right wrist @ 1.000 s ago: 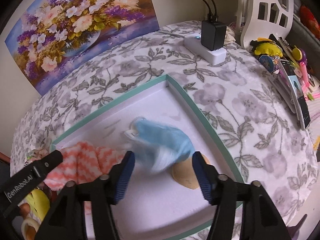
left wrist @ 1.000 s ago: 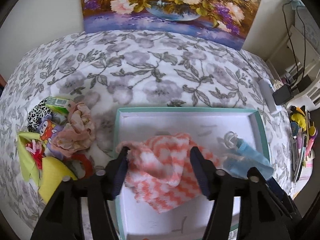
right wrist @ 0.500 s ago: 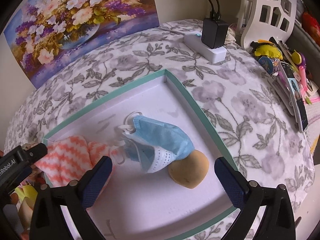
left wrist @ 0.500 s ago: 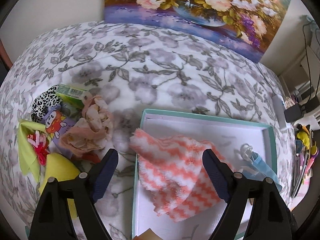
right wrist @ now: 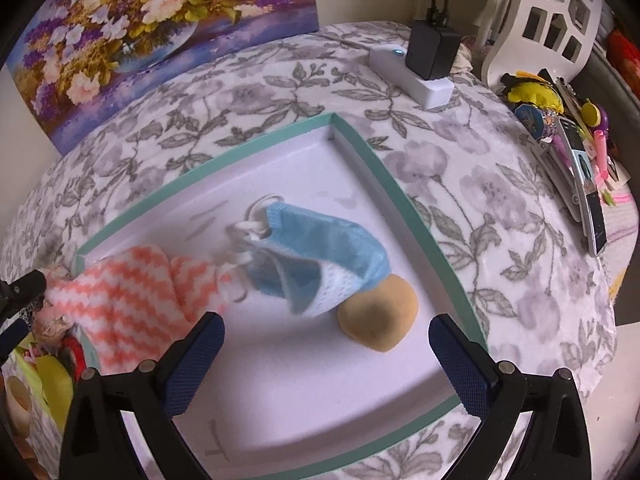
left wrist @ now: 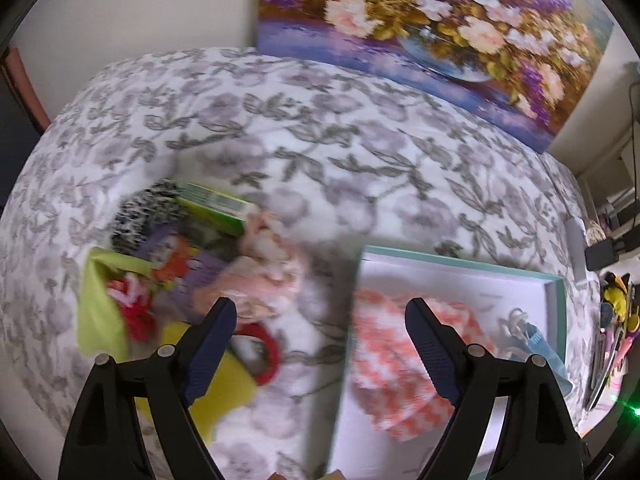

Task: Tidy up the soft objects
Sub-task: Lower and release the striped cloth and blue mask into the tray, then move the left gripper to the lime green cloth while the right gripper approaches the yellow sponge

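Three soft things are kept in the teal-rimmed tray (right wrist: 416, 216): striped cloth (right wrist: 132, 296) at its left edge, blue mask (right wrist: 320, 248), tan sponge (right wrist: 380, 316). Both grippers (left wrist: 320, 320) (right wrist: 326, 334) are spread wide, empty.

- This is a room in a home.
- A soft cover with grey flowers (right wrist: 480, 184) lies under everything.
- A big flower painting (right wrist: 160, 28) leans on the wall at 11 o'clock.
- A plugged-in charger (right wrist: 432, 52) sits at 1 o'clock.
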A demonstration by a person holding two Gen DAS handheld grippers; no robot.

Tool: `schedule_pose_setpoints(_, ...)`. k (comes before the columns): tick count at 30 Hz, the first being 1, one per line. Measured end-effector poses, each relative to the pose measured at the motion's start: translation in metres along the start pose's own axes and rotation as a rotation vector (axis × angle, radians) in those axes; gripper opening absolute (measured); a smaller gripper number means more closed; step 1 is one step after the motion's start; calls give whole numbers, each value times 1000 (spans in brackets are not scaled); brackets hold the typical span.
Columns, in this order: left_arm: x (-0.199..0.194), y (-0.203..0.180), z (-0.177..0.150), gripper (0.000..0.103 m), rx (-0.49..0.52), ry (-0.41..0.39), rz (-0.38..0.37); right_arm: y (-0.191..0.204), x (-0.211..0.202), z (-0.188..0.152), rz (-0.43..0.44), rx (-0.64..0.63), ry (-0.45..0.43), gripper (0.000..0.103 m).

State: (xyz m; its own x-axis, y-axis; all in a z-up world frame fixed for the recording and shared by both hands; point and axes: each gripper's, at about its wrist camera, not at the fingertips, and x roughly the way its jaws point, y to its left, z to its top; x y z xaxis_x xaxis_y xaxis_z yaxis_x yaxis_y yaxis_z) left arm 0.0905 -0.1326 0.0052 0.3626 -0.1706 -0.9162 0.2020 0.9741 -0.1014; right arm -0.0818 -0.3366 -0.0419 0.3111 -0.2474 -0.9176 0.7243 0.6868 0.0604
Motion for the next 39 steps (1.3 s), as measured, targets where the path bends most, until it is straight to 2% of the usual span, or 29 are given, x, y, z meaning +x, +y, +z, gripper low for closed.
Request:
schedule_pose_setpoints(12,-29,68,13,87,-119,-28,72,51,-37,-5,45,-82,-48,103)
schedule_pose_setpoints(20,-50,116,15,87,-177,-57,116,95,-40,-16,57,-158,-41,103)
schedule_pose_setpoints(31,-55,161,0,87,-216,-43,153,151,-52,-45,102,-255,-37,103)
schedule_pose_setpoints(39,-52,183,-15,87,-245,-14,140,174,-59,-66,106,-300,-42,103)
